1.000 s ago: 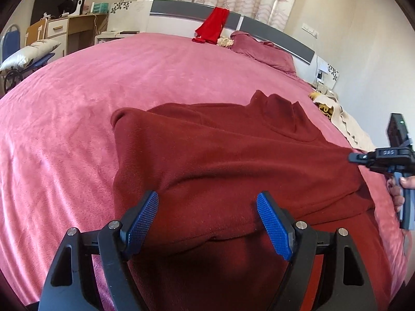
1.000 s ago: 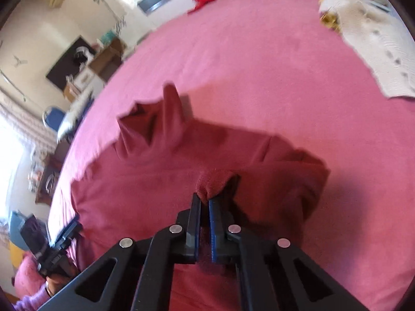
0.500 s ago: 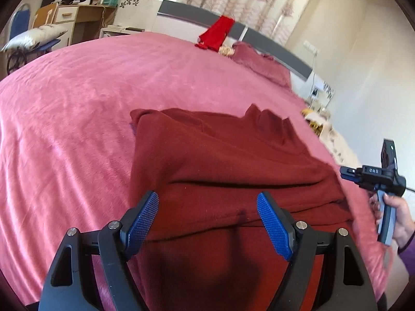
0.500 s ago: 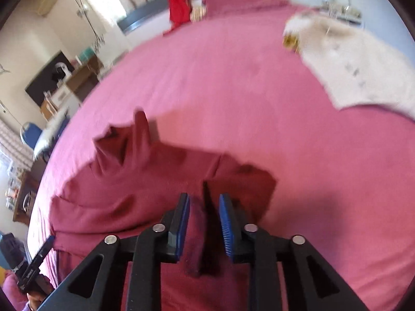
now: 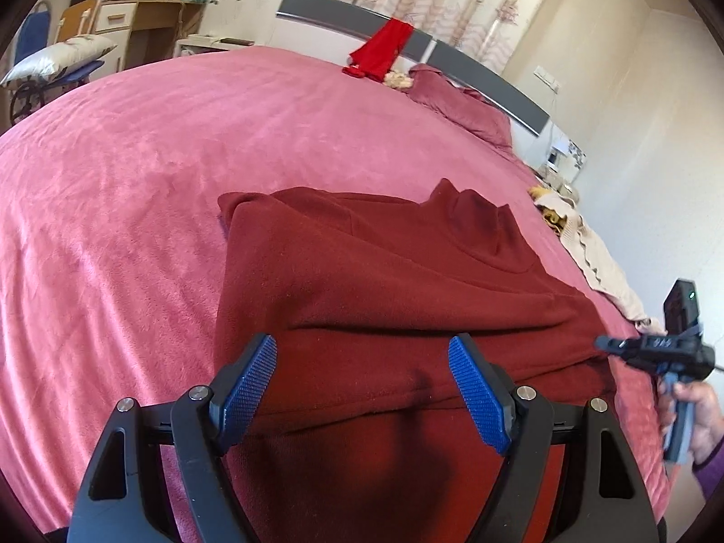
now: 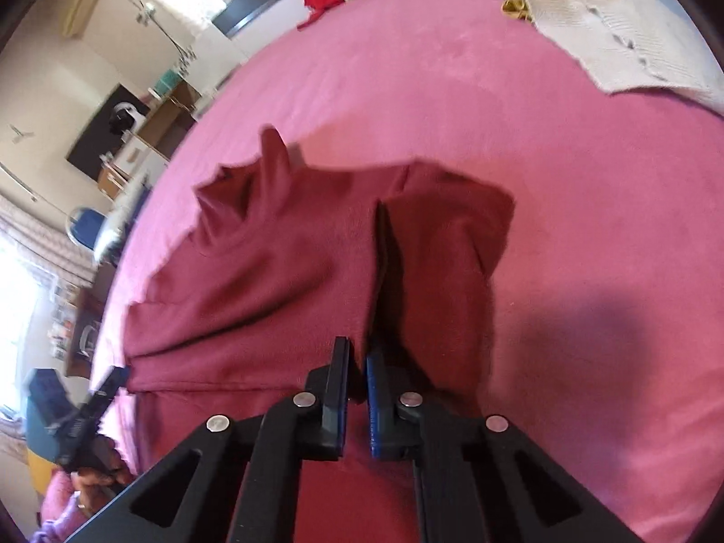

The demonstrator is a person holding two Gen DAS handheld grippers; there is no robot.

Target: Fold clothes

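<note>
A dark red turtleneck sweater (image 5: pixel 384 280) lies flat on the pink bed (image 5: pixel 135 181), collar pointing to the headboard. My left gripper (image 5: pixel 362 384) hovers open over its lower part, blue pads wide apart with nothing between them. At the garment's right edge the right gripper (image 5: pixel 651 353) is held by a hand (image 5: pixel 697 412). In the right wrist view the sweater (image 6: pixel 271 271) has a sleeve folded across its body. My right gripper (image 6: pixel 357 380) is shut there on a raised fold of the fabric. The left gripper (image 6: pixel 86 412) shows at the lower left.
A cream knit cardigan (image 5: pixel 588 249) lies at the bed's right side, also in the right wrist view (image 6: pixel 633 31). A red garment (image 5: pixel 384 50) hangs on the headboard beside a pink pillow (image 5: pixel 461 99). A desk (image 5: pixel 135 22) and chair stand beyond the bed's left.
The right gripper opened, let go of the sleeve cuff, then shut again on a fold at the sweater's side. The sleeve now lies across the body. The left gripper stayed open.
</note>
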